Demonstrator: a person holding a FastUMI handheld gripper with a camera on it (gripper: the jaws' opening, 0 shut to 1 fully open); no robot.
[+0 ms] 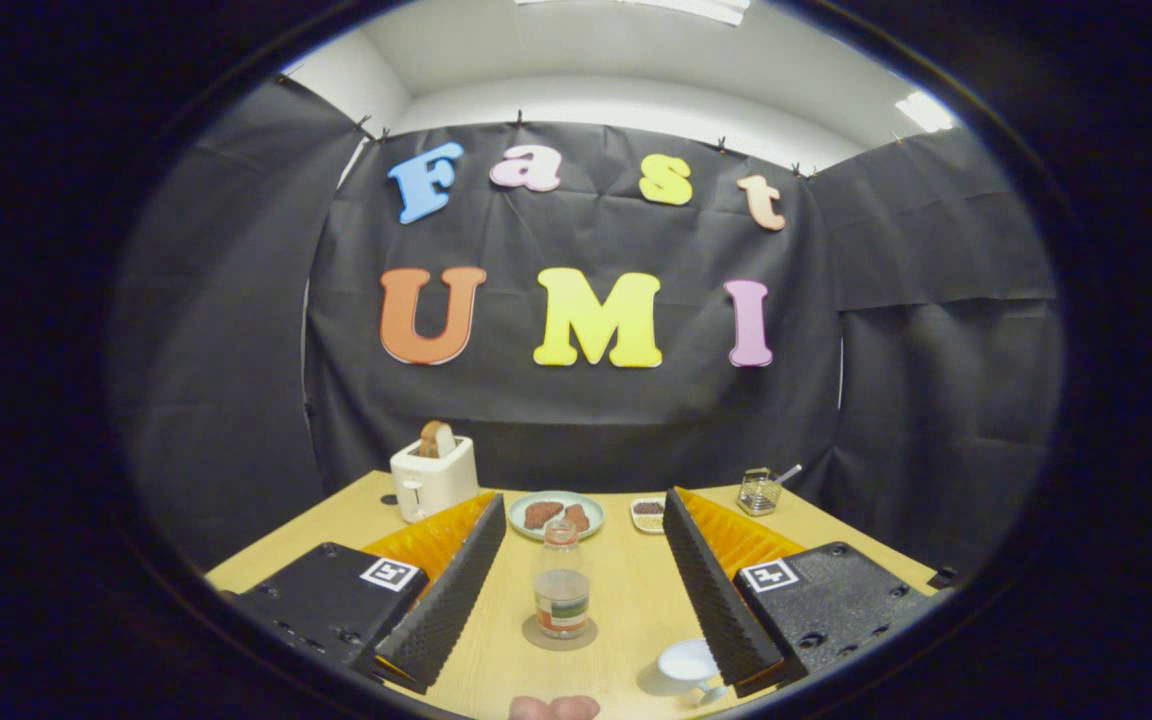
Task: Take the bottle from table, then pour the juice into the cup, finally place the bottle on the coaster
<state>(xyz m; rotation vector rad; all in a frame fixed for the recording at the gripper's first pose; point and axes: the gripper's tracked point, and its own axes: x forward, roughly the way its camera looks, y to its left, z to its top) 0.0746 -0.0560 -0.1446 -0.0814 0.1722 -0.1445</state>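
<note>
Gripper (581, 590) is sitting wide open, fingers gripping nothing. Bottle (562, 580) is standing upright on the coaster (560, 634), between the fingers but touching neither. Cup (689, 664) is resting on the table (626, 590) just beside the right finger's tip. Beyond the bottle: plate (556, 514) (food on it), small dish (648, 514), toaster (433, 478), glass holder (758, 491).

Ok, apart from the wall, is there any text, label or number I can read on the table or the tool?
Juice bottle label: too blurred to read.
Square markers on the tool housing: coded patterns, no words.
Toaster: nothing written that I can see.
Tool open, bottle standing between its fingers.
</note>
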